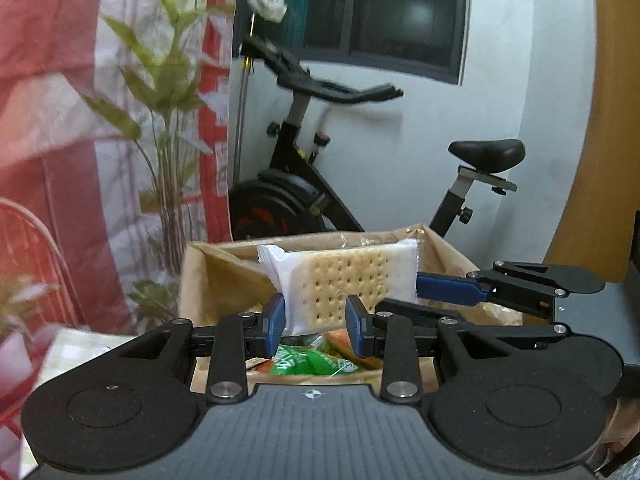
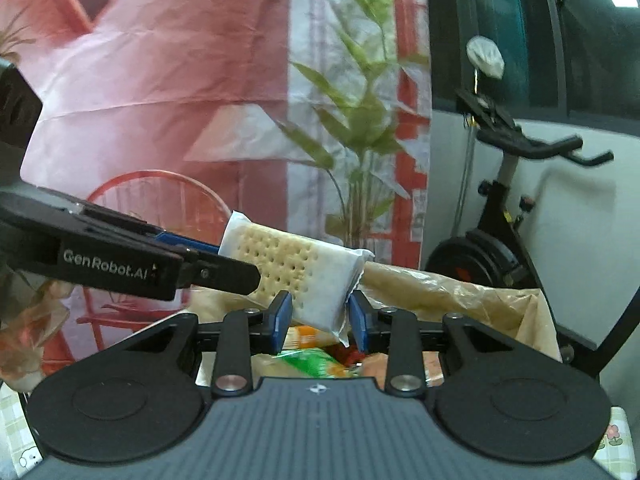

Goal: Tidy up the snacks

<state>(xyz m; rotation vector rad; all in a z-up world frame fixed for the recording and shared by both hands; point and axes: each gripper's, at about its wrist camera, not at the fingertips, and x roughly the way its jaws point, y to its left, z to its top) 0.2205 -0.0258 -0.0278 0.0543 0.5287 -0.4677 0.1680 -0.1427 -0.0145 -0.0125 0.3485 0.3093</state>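
A clear-wrapped packet of pale, dotted crackers [image 1: 344, 280] hangs in the air above a brown paper-lined box [image 1: 216, 276]. My left gripper [image 1: 316, 320] is shut on the packet's lower left end. My right gripper [image 1: 452, 290] reaches in from the right and holds the other end. In the right wrist view the cracker packet [image 2: 288, 264] sits tilted. My right gripper [image 2: 320, 316] is shut on its white sealed end, and the left gripper [image 2: 224, 268] comes in from the left. Inside the box [image 2: 500, 312] lie a green packet [image 1: 316, 362] and orange ones, partly hidden.
Behind the box stand a black exercise bike [image 1: 312, 184] and a tall green plant [image 1: 168, 92], against a red and white curtain [image 1: 48, 60]. A red wire chair [image 2: 160, 200] is at the left. A checked tablecloth [image 1: 76, 348] lies under the box.
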